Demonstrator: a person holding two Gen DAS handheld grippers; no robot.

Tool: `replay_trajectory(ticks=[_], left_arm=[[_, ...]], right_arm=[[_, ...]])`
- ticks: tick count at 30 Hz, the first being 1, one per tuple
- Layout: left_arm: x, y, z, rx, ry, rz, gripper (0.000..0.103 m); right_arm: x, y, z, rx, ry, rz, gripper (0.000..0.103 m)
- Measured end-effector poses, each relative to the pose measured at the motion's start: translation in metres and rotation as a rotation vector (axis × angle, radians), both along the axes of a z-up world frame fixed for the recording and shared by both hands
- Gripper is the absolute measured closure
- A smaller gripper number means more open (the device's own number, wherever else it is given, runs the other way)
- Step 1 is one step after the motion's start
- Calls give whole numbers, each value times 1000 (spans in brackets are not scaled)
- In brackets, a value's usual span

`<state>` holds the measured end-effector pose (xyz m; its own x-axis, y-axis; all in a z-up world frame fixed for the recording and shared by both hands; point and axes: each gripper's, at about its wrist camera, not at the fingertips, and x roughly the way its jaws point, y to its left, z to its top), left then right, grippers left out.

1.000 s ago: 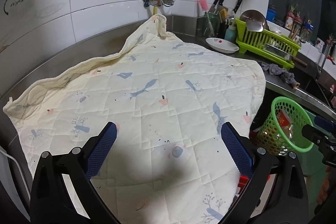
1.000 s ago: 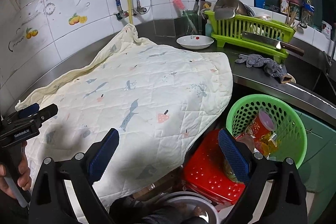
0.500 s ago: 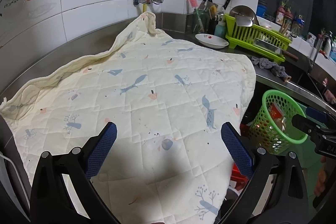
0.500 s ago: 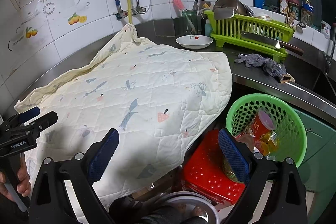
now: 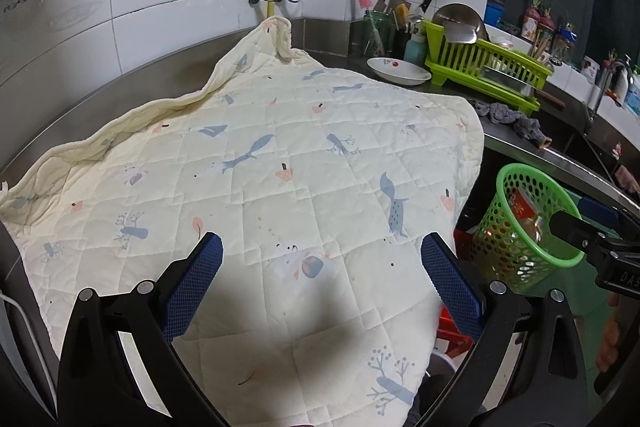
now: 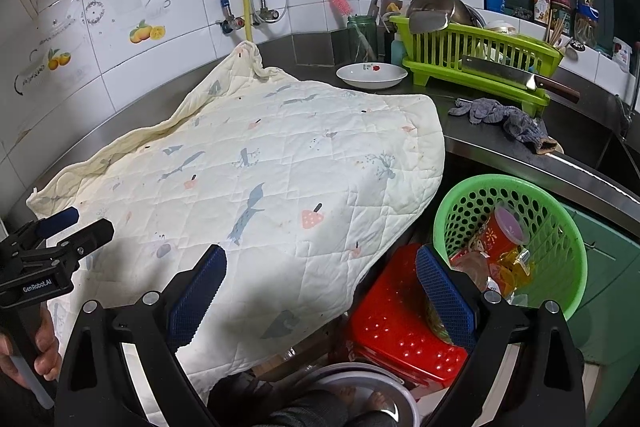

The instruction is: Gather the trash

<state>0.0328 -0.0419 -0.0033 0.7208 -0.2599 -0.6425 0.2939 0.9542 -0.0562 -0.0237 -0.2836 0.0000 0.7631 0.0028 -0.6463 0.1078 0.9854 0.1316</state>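
A green mesh basket stands on the floor beside the counter and holds trash: a red cup with a purple lid and yellow wrappers. It also shows in the left wrist view. My left gripper is open and empty over a cream quilted cloth. My right gripper is open and empty above the cloth's hanging edge, left of the basket. No loose trash shows on the cloth.
A red perforated stool and a metal pot sit below the counter. A white dish, a lime dish rack with a cleaver, a grey rag and knives stand at the back right.
My left gripper has drifted left and back, so the basket sits further right in its view. The right gripper has hardly moved.
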Motion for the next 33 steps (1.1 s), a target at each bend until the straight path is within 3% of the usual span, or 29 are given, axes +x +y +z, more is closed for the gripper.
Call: replay_trajectory(ticks=[33], left_arm=[[-1, 0, -3, 18, -4, 15, 5]], right_arm=[[0, 3, -1, 7, 4, -8, 11]])
